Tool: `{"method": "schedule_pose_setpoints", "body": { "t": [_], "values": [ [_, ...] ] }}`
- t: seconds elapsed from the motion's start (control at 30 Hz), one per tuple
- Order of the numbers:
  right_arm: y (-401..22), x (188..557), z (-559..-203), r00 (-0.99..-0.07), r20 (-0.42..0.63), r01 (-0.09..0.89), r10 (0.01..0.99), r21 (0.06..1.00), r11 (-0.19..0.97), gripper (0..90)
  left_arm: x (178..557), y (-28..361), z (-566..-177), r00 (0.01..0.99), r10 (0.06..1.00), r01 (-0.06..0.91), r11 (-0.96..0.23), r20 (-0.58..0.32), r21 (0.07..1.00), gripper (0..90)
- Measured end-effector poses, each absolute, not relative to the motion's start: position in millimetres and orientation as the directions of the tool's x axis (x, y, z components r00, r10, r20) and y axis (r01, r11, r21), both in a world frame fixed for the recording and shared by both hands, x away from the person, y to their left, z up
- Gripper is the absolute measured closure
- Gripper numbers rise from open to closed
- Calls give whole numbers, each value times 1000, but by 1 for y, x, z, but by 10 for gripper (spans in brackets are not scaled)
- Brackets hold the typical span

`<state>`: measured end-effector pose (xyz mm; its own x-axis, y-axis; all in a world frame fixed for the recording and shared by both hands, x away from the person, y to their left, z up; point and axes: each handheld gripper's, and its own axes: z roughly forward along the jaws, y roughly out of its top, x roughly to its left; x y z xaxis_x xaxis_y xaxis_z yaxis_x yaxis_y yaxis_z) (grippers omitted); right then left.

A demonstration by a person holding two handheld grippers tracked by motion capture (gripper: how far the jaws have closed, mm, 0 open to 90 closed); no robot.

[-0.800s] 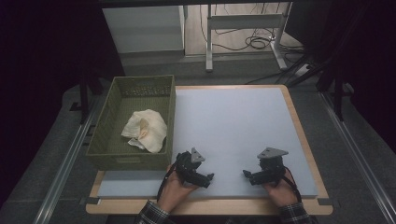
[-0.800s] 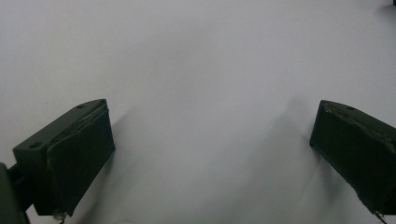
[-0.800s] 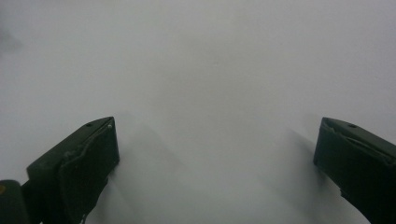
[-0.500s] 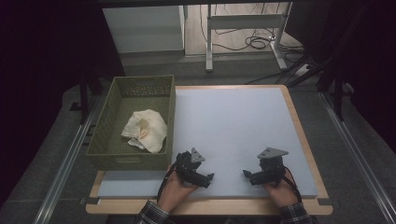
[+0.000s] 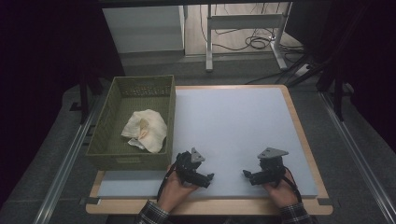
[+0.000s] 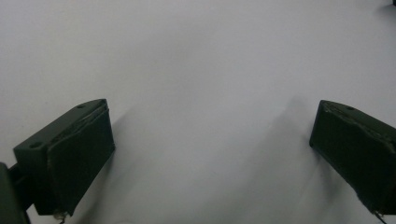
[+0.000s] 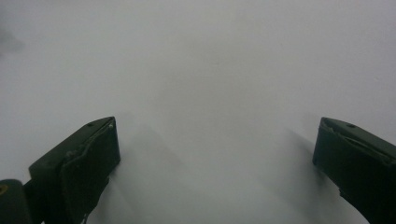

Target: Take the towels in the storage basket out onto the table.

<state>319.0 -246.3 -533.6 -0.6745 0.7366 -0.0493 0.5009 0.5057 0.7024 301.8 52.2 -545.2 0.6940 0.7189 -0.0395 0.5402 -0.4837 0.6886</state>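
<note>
- Crumpled cream cloth [image 5: 145, 130], perhaps a rag, in woven olive basket [image 5: 103, 135].
- Left gripper [image 6: 210, 154], right gripper [image 7: 215, 163]: jaws wide apart over smooth pale mat [image 5: 233, 121].

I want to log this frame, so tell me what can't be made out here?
- Cloth in the basket, high view: too small and crumpled to tell what it is or whether anything lies under it.
- Left gripper and right gripper, high view: too small and dark to judge their jaws; the gripper views show them apart.
- Person's forearms, high view: cut by the bottom edge.
</note>
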Motion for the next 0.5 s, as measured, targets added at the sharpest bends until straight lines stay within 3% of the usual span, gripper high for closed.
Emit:
{"method": "schedule_pose_setpoints", "body": {
  "t": [0.5],
  "values": [
    [-246,319,-533,-675,-52,500,736,702,507,7,302,52,-544,703,710,535,-493,-38,686,1]
  ]
}}
